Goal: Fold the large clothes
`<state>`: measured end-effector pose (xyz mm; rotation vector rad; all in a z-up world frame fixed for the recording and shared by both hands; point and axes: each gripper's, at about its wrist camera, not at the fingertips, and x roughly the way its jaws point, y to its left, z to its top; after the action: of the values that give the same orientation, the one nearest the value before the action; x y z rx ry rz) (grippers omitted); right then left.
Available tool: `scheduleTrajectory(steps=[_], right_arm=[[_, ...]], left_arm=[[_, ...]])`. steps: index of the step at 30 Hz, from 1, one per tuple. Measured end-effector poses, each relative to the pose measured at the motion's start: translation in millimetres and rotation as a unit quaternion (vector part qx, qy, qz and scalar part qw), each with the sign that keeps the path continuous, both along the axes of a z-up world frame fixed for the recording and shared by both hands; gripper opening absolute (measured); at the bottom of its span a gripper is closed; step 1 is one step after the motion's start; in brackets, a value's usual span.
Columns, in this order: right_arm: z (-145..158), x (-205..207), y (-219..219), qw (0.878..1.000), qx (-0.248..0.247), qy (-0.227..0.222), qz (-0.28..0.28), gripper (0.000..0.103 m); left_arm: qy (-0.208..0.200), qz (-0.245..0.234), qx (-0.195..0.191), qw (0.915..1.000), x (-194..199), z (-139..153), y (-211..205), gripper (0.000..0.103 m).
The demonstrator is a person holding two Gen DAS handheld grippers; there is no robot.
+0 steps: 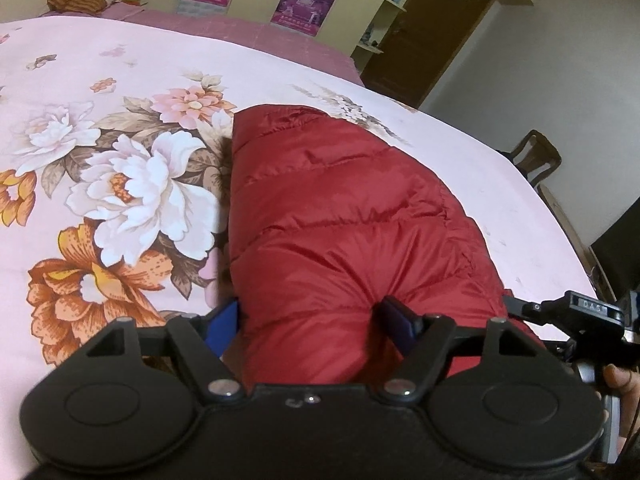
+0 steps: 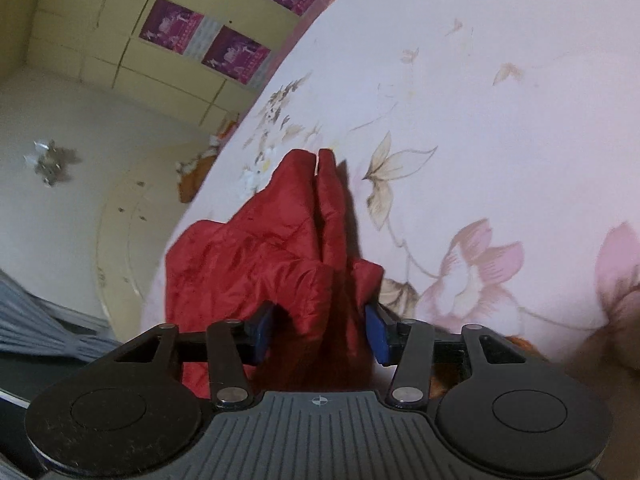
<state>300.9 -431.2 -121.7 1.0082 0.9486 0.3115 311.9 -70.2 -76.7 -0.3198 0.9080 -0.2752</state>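
**Right claw closed on red quilted jacket over the bed**

The right claw grips a bunched fold of the red quilted jacket between its blue pads. The jacket stretches away across the pink floral bedspread. Far left, purple posters hang on yellow cabinets.

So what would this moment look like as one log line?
step: folding | left gripper: shut on red jacket | right gripper: shut on red jacket | surface: floral bedsheet

Left gripper: black linkage arms, silver rivets, blue pads. Right gripper: same, with a ribbed grey base bearing a crosshair mark.
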Motion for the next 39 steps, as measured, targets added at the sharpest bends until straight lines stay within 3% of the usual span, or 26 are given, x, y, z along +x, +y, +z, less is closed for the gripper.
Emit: scheduleTrajectory(steps=[3,4,5,7,14,17,18,19,20,25,32,39], right_arm=[[-2.6,-0.7,-7.1,1.000,0.023,0.008,-0.001,0.049],[0.7,-0.9,-7.0,1.000,0.014,0.006,0.005,0.053],[5.3,-1.1,-6.2,1.000,0.008,-0.001,0.013,0.066],[10.6,1.4,-0.2,1.000,-0.008,-0.011,0.027,0.072],[27.0,3.6,18.3,0.991,-0.120,-0.019,0.049,0.069],[22.7,9.5,22.9,0.990,-0.122,-0.018,0.067,0.068],[22.7,11.4,24.3,0.990,-0.121,-0.018,0.072,0.067],[20.0,16.0,26.4,0.990,-0.112,-0.016,0.079,0.048],[14.2,20.1,29.9,0.992,-0.093,-0.010,0.085,0.036],[23.9,15.4,40.5,0.988,-0.123,-0.037,0.089,0.018],[66.1,-4.6,54.1,0.984,-0.140,-0.081,0.075,0.016],[103.7,-10.9,128.6,0.977,-0.157,-0.117,0.085,0.016]], left_arm=[[0.001,0.003,0.003,1.0000,-0.6,0.2,-1.2,0.075],[0.001,0.005,0.003,1.0000,-0.8,0.0,-1.3,0.075],[0.001,0.006,0.004,1.0000,-1.1,-0.3,-1.6,0.075],[0.002,0.009,0.003,1.0000,-1.4,-0.3,-2.6,0.075],[0.008,0.009,0.008,0.9999,-1.0,1.1,-3.2,0.075],[0.016,0.012,0.000,0.9998,1.2,-2.1,-2.6,0.075],[0.018,0.013,-0.004,0.9998,1.9,-3.0,-2.0,0.074],[0.017,0.012,-0.007,0.9997,2.3,-3.1,-2.1,0.070],[0.016,0.011,-0.007,0.9998,2.6,-2.6,-2.7,0.068],[-0.009,-0.006,0.011,0.9999,-2.4,9.2,-9.5,0.050],[-0.055,-0.023,-0.004,0.9982,-16.3,40.3,3.2,0.045],[-0.087,-0.019,-0.010,0.9960,-30.7,68.8,73.7,0.045]])
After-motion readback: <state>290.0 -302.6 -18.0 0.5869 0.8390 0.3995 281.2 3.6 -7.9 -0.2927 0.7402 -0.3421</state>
